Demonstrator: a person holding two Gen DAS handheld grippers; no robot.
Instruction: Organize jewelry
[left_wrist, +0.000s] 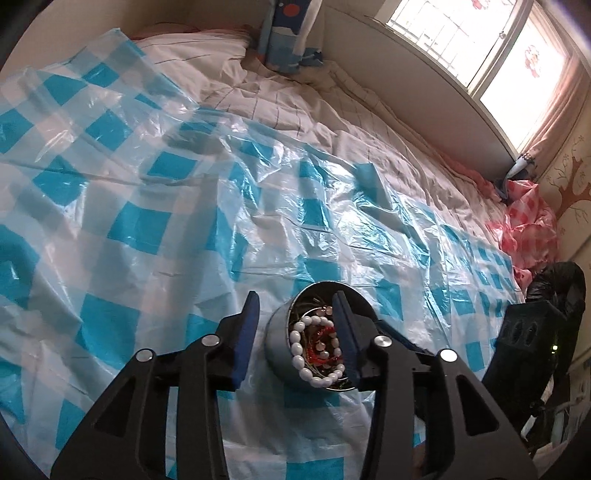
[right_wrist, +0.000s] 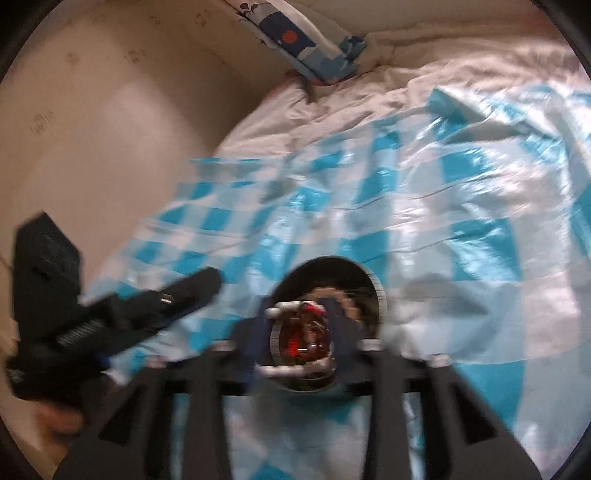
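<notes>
A round metal tin (left_wrist: 280, 339) lies tilted on the blue-and-white checked plastic sheet (left_wrist: 147, 206). It holds a white bead bracelet (left_wrist: 297, 349) and red jewelry (left_wrist: 319, 345). My left gripper (left_wrist: 297, 306) is open, one finger left of the tin and the other over its mouth. In the blurred right wrist view my right gripper (right_wrist: 295, 332) is open over the same tin (right_wrist: 376, 291), with the white bracelet (right_wrist: 291, 369) and red jewelry (right_wrist: 299, 343) between its fingers. The left gripper's body (right_wrist: 110, 314) shows at the left.
The sheet covers a bed with white bedding (left_wrist: 280, 99). A blue patterned pillow (left_wrist: 288, 37) leans at the headboard. A window (left_wrist: 480, 48) runs along the far side. Pink checked plastic (left_wrist: 528, 229) is bunched at the right. The right gripper's body (left_wrist: 532, 339) is at the right edge.
</notes>
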